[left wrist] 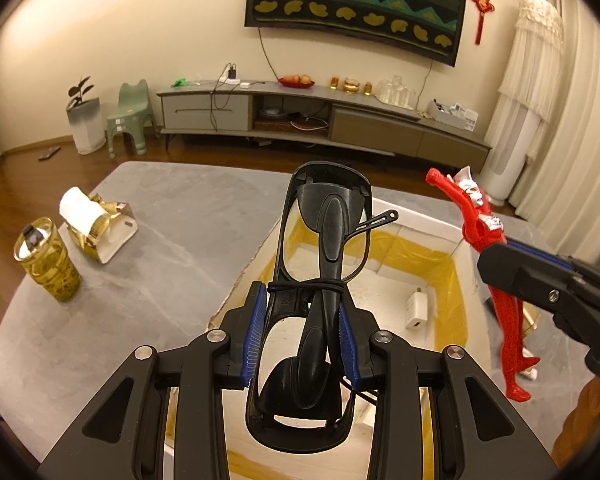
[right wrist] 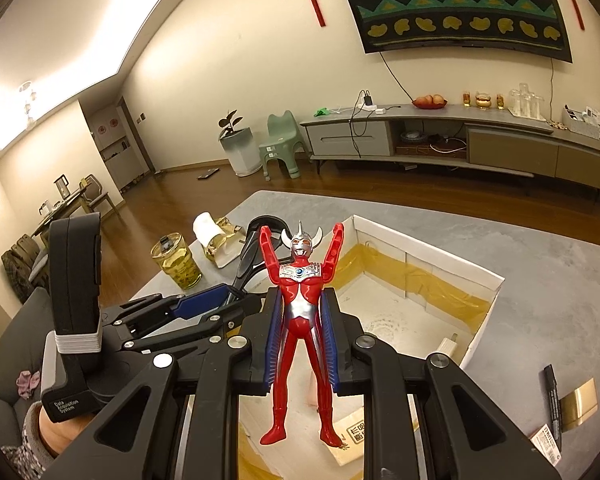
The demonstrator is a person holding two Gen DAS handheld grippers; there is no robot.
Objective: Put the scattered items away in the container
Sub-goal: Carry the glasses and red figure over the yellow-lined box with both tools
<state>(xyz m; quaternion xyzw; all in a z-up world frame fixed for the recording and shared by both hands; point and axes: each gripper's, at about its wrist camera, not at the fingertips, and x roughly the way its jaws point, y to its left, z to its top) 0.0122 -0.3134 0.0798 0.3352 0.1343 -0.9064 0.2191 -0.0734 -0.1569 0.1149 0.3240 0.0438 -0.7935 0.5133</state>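
Note:
My left gripper is shut on a folded pair of black glasses with a cord wound round them, its blue pads pressing both sides. The glasses hang over a white box lined with yellow tape, which stands on the grey table. My right gripper is shut on a red and silver toy figure, held upright by the waist above the same box. A white charger plug lies inside the box. In the right wrist view the left gripper sits just to the left.
A glass tumbler and a gold tissue box stand at the table's left. A black marker and a gold card lie right of the box. A person's sleeve shows at the lower left.

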